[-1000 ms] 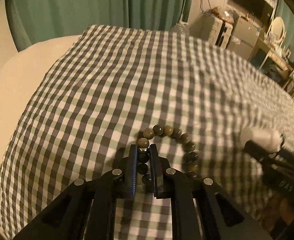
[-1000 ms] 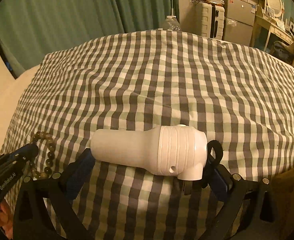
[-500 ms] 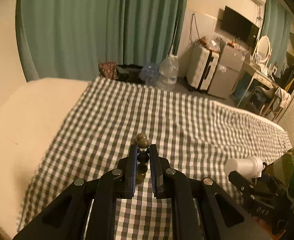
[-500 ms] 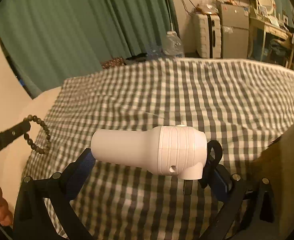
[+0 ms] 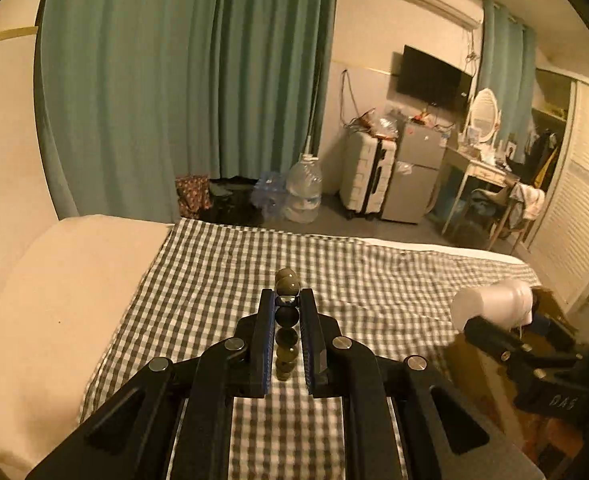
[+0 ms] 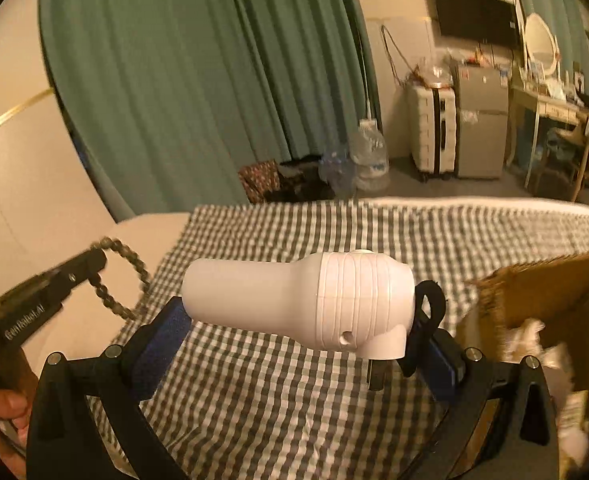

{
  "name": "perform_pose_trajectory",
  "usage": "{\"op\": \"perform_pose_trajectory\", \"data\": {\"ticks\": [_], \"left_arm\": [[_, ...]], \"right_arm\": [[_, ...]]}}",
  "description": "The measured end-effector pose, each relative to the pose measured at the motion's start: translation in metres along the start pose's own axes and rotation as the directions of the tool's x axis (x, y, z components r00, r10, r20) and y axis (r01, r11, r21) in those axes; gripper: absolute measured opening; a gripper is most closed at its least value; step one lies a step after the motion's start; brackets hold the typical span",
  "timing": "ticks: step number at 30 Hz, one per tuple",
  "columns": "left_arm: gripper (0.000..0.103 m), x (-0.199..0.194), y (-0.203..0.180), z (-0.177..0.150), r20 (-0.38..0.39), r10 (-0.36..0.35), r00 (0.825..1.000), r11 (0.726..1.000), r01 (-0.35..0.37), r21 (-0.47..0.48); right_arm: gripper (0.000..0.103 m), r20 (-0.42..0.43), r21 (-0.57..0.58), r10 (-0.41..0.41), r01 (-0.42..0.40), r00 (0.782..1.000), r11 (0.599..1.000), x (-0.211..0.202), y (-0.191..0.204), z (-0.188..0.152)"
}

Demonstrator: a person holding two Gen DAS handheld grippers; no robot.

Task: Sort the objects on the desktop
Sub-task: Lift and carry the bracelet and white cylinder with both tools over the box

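Here, both grippers are lifted above the checkered blanket (image 5: 374, 272), which runs wide and bare to its far edge; a plain cream mattress strip (image 5: 54, 300) lies at left. The left gripper (image 5: 286, 316) has its jaws clenched on a bead bracelet (image 5: 286, 316), the loop dangling in air at far left in the right wrist view (image 6: 124, 280). The right gripper (image 6: 298, 344) grips a white plastic bottle-shaped device (image 6: 294, 300) endwise, horizontal, its ribbed fat end right with a black strap loop (image 6: 430, 304) beside it. A torn brown cardboard box (image 6: 554, 292) sits close at right, crowding that side. Far off: green curtains (image 5: 182, 80), water jugs (image 5: 302, 196), a white suitcase (image 5: 366, 176). The beads are round, dark and glossy.
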State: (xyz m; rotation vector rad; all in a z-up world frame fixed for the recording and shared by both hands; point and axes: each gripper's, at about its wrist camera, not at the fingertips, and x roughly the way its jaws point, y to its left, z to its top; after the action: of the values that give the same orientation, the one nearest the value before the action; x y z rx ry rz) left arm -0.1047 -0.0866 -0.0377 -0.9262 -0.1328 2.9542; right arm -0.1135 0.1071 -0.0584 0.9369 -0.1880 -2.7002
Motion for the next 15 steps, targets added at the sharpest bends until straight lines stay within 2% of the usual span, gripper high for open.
{"op": "perform_pose_trajectory", "data": {"ticks": [6,15], "left_arm": [[0.011,-0.041,-0.017,0.014,0.040,-0.010,0.999,1.000,0.009,0.017],[0.011,-0.099,-0.046,0.024,0.078,-0.023,0.997,0.999,0.019,0.051]], "right_arm": [[0.102,0.058,-0.062,-0.002,0.006,0.998,0.998,-0.063,0.014,0.006],[0.102,0.134,-0.072,0.013,-0.003,0.991,0.997,-0.138,0.011,0.014]]}}
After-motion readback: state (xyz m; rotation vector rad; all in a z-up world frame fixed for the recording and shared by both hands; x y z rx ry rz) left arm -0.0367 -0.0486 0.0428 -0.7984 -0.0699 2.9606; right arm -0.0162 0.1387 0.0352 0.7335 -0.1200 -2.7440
